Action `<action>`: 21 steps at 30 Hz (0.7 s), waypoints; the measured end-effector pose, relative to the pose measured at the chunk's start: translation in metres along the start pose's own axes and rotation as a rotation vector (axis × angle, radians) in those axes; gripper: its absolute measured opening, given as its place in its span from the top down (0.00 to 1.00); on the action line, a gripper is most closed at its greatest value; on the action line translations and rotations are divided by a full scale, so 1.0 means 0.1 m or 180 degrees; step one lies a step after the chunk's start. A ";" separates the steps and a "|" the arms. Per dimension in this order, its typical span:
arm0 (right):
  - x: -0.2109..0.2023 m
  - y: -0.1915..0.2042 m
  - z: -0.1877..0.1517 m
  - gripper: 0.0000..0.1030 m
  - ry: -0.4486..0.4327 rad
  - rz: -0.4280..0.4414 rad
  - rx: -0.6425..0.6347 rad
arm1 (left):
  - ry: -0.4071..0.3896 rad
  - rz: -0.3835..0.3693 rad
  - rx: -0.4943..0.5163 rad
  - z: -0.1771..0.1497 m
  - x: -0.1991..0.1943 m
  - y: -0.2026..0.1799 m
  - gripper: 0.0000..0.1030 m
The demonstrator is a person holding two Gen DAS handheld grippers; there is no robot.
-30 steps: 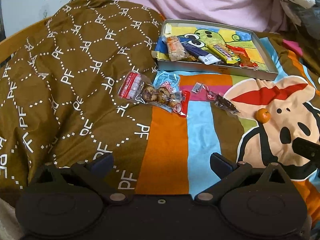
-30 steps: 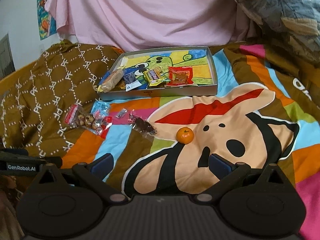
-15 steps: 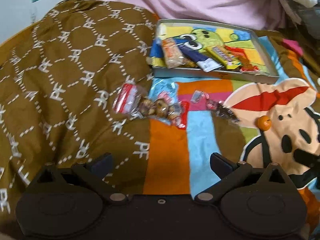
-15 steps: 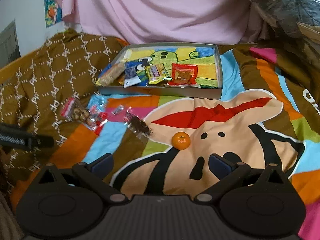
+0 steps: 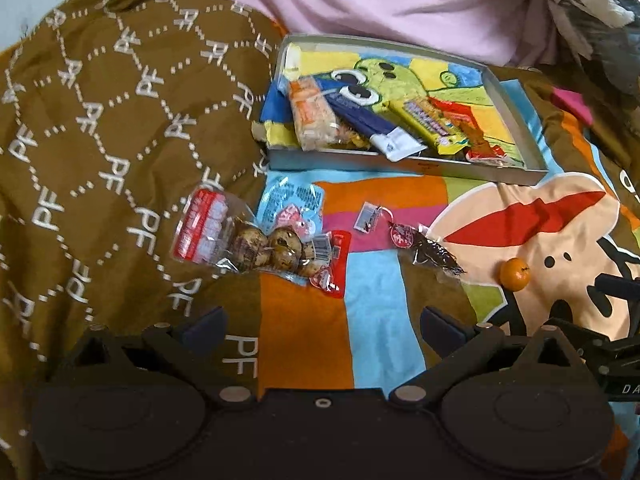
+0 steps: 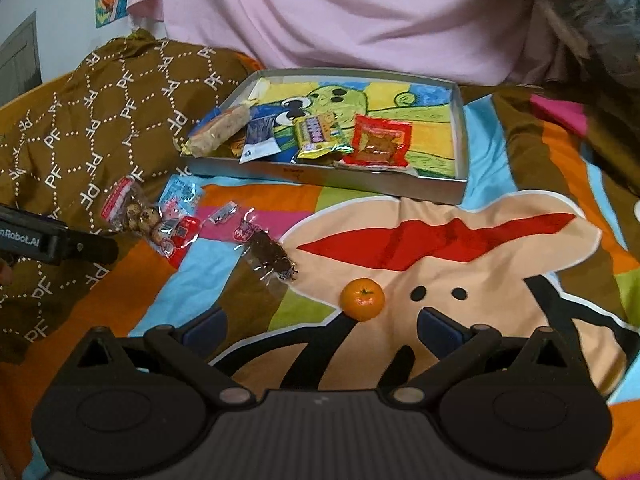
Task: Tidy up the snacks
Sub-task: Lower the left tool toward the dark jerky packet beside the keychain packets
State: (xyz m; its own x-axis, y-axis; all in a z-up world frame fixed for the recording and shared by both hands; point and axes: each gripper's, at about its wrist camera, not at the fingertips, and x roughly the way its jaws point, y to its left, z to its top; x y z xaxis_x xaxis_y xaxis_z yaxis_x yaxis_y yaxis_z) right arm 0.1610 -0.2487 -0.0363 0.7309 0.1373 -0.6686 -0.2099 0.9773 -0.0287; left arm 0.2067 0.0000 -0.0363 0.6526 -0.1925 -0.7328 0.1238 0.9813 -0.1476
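Orange mandarin (image 6: 362, 298) just ahead of right gripper (image 6: 320, 326), jaws wide, empty; left gripper (image 5: 320, 326) likewise, near egg packet (image 5: 256, 240)

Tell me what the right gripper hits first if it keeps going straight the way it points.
Most likely the small orange: it lies just ahead of the open right gripper, roughly between its fingers, on the blanket. Depth is uncertain.

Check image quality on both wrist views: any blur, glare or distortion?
Left wrist: slight motion blur, the egg bag and blanket lettering smeared; fisheye bends the tray edges; corners vignetted. Right wrist: sharper, the orange crisp; same barrel distortion. Lighting soft in both, with small glare on the dark snack wrapper.
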 end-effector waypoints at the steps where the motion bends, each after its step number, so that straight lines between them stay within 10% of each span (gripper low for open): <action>1: 0.04 0.00 0.01 0.00 0.0000 0.0006 -0.0014 | 0.0030 -0.0013 -0.0033 0.00 0.06 0.01 0.01; 12: 0.48 -0.10 0.09 0.00 0.0053 -0.0075 -0.0040 | 0.0073 -0.0240 -0.0164 0.13 0.48 -0.07 0.01; 21: 0.70 -0.23 0.12 0.00 0.0097 0.0006 -0.0219 | -0.0117 -0.0886 -0.0101 0.18 0.70 -0.23 0.01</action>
State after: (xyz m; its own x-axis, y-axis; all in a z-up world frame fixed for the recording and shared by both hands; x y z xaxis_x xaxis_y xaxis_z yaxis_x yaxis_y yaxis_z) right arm 0.2248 -0.2592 -0.0737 0.7104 0.1332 -0.6911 -0.2562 0.9635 -0.0777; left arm 0.2629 -0.0361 -0.0726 0.6236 -0.4537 -0.6366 0.2790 0.8899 -0.3609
